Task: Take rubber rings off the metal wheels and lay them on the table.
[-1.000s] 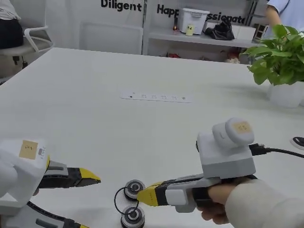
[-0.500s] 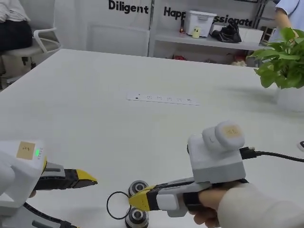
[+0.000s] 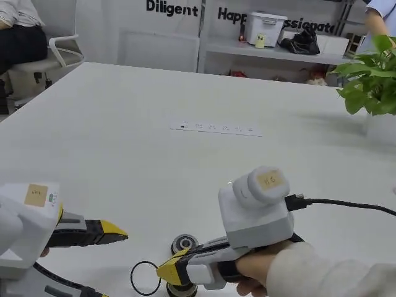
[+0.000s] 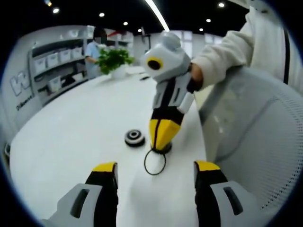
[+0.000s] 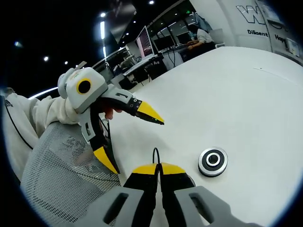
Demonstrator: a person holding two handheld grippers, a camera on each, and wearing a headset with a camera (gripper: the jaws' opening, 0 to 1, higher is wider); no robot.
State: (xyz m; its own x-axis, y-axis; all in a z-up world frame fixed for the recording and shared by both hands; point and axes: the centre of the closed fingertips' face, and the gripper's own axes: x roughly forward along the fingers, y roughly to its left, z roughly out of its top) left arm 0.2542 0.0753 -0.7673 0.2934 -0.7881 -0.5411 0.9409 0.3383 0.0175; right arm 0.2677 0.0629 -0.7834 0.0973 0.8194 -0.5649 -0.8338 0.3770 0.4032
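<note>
Working over the white table, task looked roughly half done at best. The right gripper was clenched on the rubber ring, jaws pinched tight together in the right gripper view. The left gripper hung just beside it with jaws spread wide and nothing between them.

Two metal wheels were on the table. The far wheel sat bare-side up with a dark band around it, so its ring was probably on and left to do. The near wheel was mostly hidden under the right gripper's tip.

The held ring looped out from that tip toward the left gripper. It looked free of the near wheel, but whether it lay flat on the table or hung just above was unclear. Release was not yet done.

Around: a shelf at the back, a potted plant at the right edge, a power strip mid-table, all well apart from the work. Nothing blocked the lay-down spot except the left gripper being near.
</note>
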